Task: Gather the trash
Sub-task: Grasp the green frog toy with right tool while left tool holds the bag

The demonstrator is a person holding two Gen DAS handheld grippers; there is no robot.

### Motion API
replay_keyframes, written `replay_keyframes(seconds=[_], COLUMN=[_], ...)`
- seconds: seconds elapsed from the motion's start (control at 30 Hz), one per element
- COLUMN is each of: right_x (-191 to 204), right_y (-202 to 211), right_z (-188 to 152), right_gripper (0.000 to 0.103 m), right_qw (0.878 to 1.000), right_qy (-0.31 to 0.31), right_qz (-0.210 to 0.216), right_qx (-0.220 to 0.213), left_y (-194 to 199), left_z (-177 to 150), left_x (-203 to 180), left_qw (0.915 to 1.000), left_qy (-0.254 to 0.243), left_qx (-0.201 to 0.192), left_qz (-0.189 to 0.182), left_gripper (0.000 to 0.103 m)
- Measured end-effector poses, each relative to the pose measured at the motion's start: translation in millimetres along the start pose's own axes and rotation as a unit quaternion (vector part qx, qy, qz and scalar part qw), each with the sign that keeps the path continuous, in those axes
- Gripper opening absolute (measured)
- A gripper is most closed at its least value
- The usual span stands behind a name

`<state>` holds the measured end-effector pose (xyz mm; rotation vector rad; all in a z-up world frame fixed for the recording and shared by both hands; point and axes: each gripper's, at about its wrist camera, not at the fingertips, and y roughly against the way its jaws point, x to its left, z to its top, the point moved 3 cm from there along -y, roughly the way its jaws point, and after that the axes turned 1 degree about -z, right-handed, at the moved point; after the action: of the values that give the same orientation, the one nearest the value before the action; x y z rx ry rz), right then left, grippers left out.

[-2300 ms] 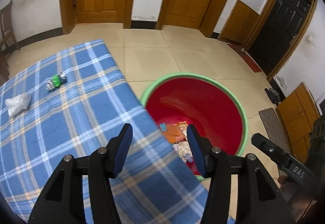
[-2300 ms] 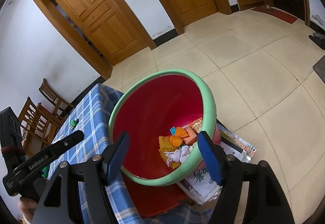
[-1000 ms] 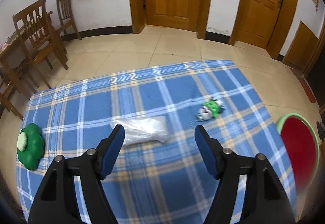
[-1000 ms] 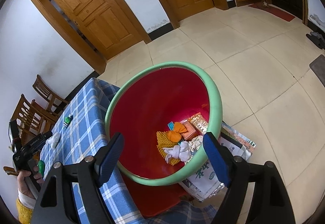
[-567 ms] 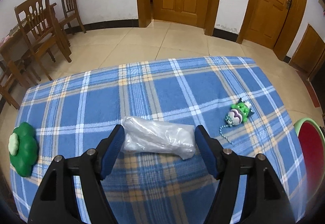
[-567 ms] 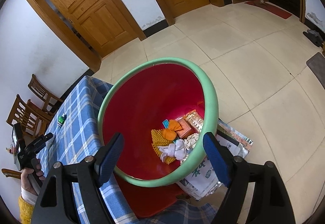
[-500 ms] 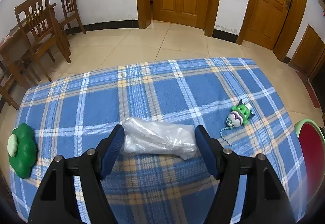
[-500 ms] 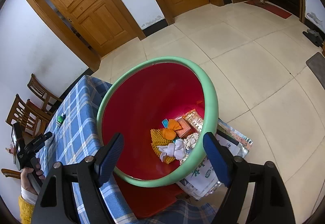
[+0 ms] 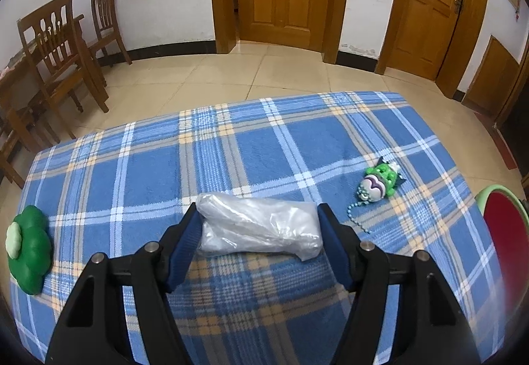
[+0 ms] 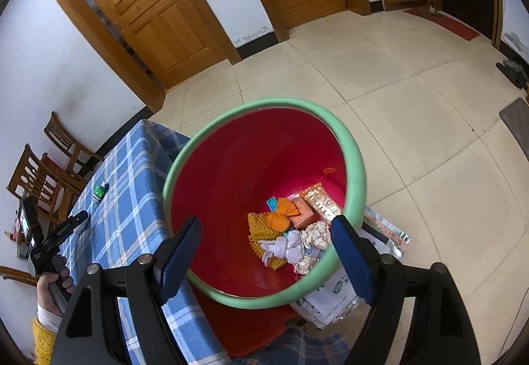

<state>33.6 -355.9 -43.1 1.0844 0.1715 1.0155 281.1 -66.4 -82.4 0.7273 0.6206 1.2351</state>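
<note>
Your red bin (image 10: 231, 166) holds orange wrappers, crumpled paper and a white rag, with your right gripper (image 10: 264, 252) wide above it. Your left gripper (image 9: 258, 239) stands wide around the crumpled clear plastic bag (image 9: 261, 227), lying near on the blue checked cloth (image 9: 231, 146).

Open cloth along the table's far edge

Our right edge is crowded by a toy (image 9: 380, 183); a green ornament (image 9: 28, 249) blocks our left edge.

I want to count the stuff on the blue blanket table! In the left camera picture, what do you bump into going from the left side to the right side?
Green flower-shaped toy → clear plastic bag between the open left gripper fingers → green keychain toy → red bin at the right edge.
</note>
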Motion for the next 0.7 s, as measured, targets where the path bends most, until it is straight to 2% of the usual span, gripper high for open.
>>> replay_keyframes(seconds=[0.2,0.4,0.7], right_x=[22,57,131], right_y=[11,20,25], right_z=[8,15,22], right_gripper=[0.082,0.082,0.082], right_qw=[1.0,0.997,0.989], right_qy=[0.025,0.061,0.125], right_qz=[0.016,0.037,0.076], right_qx=[-0.009,-0.015,-0.013], left_y=[16,30,40], left_z=[-2,-5,-11], left_x=[3,19,54], left_qw=[0.9999,0.9992,0.9973], left_qy=[0.008,0.039,0.07], left_qx=[-0.007,-0.002,-0.01], left_qz=[-0.005,-0.01,0.021], left_gripper=[0.069,0.069,0.069])
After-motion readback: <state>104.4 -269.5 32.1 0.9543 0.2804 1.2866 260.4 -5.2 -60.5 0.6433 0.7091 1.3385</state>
